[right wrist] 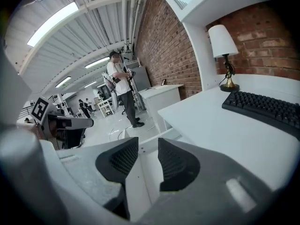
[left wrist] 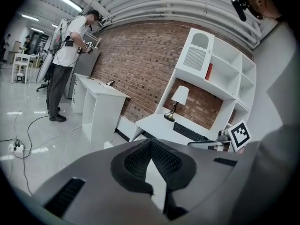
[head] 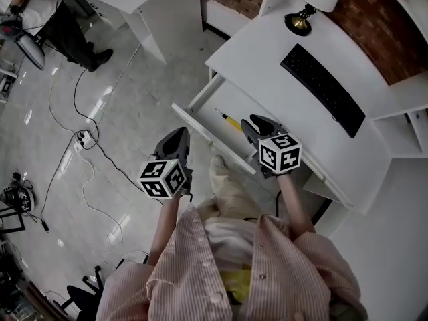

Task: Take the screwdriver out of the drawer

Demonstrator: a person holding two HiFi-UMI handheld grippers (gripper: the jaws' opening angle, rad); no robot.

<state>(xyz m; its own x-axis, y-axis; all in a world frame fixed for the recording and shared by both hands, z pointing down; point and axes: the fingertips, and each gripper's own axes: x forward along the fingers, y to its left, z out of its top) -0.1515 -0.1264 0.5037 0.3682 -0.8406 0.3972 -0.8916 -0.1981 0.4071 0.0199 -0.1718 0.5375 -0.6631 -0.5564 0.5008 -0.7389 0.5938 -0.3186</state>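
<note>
The screwdriver (head: 228,120), thin with a yellow handle, lies in the open white drawer (head: 208,136) of the desk (head: 267,52). My right gripper (head: 257,124) hovers over the drawer's near end, just right of the screwdriver, jaws a little apart with nothing between them. In the right gripper view the drawer's white inside (right wrist: 140,184) shows between the pads (right wrist: 119,159); the screwdriver is hidden there. My left gripper (head: 178,136) hangs over the floor left of the drawer front, fingertips touching and empty. It (left wrist: 150,143) looks toward the desk (left wrist: 157,124).
A black keyboard (head: 322,89) and a lamp (head: 309,4) stand on the desk. A shelf unit (head: 408,129) is at the right. Cables and a power strip (head: 83,138) lie on the floor at left. Another white desk (head: 157,5) and a standing person (left wrist: 65,74) are farther off.
</note>
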